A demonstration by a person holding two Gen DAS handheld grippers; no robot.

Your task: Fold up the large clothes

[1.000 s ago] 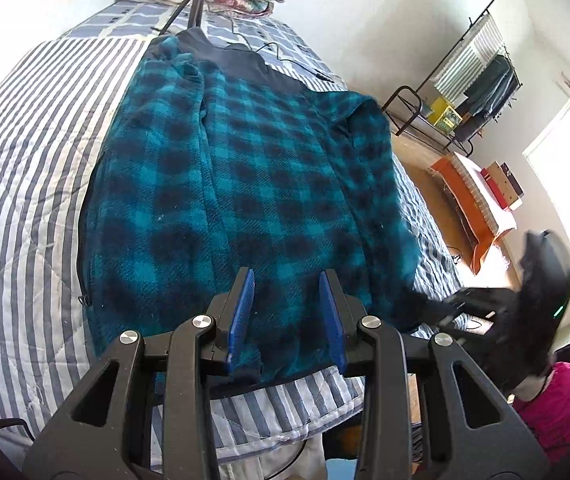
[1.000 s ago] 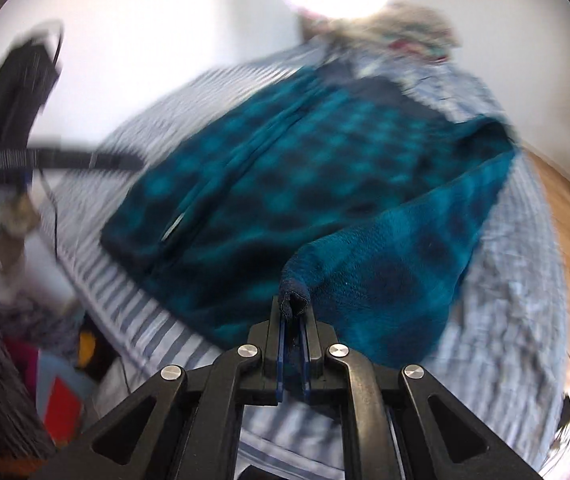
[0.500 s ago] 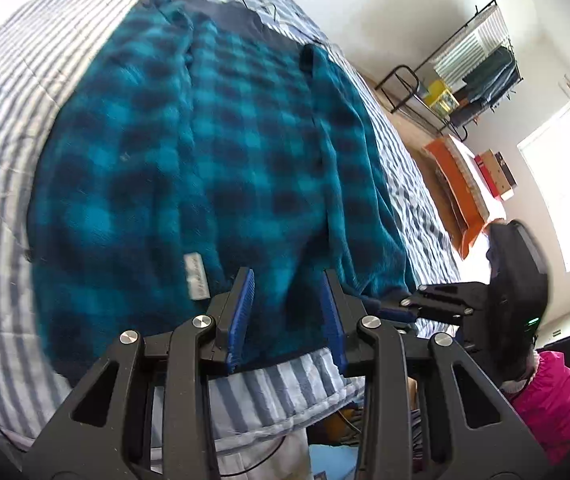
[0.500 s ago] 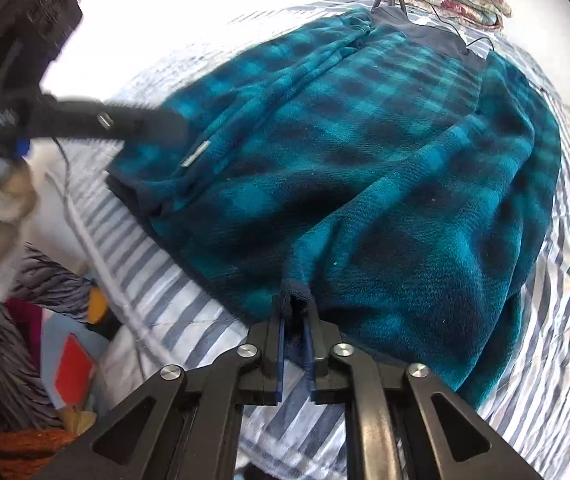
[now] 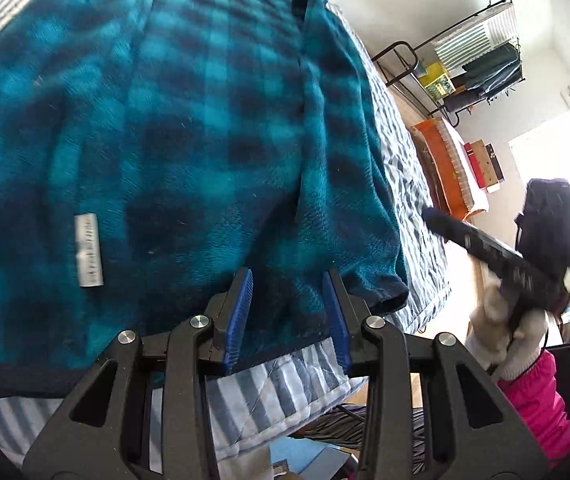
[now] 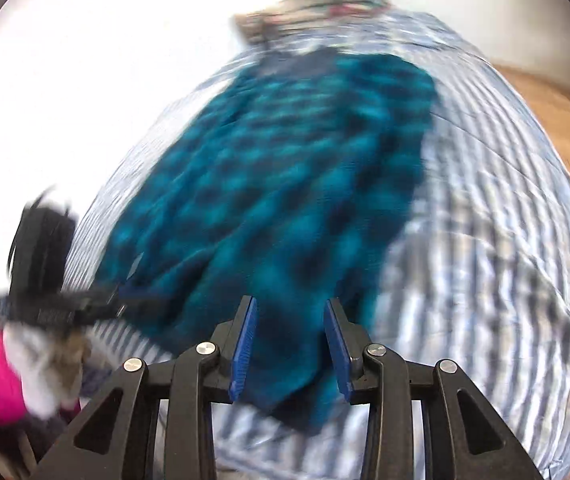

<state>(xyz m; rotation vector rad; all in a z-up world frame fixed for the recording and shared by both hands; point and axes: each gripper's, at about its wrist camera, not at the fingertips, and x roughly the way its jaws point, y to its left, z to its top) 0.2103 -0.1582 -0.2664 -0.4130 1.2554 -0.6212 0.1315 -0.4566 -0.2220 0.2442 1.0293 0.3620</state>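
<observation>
A teal and black plaid fleece jacket [image 5: 189, 128] lies flat on the striped bed [image 5: 285, 376], with one sleeve [image 5: 341, 152] folded in along its right side and its dark cuff [image 5: 385, 296] near the hem. A white label [image 5: 88, 250] shows near the hem. My left gripper [image 5: 287, 316] is open and empty just above the hem. My right gripper [image 6: 291, 350] is open and empty over the sleeve end; that view is blurred. The jacket shows there too [image 6: 285, 184]. The right gripper also shows in the left wrist view [image 5: 497, 248], off the bed's right edge.
A stack of folded bedding [image 6: 321, 4] sits at the head of the bed. A clothes rack [image 5: 481, 52] and an orange-covered bench [image 5: 445, 164] stand on the wooden floor to the right. A window [image 5: 557, 200] is bright at far right.
My right gripper has opened and let go of the sleeve cuff, then pulled back. The sleeve now lies folded on the jacket. My left gripper has moved closer to the hem.
</observation>
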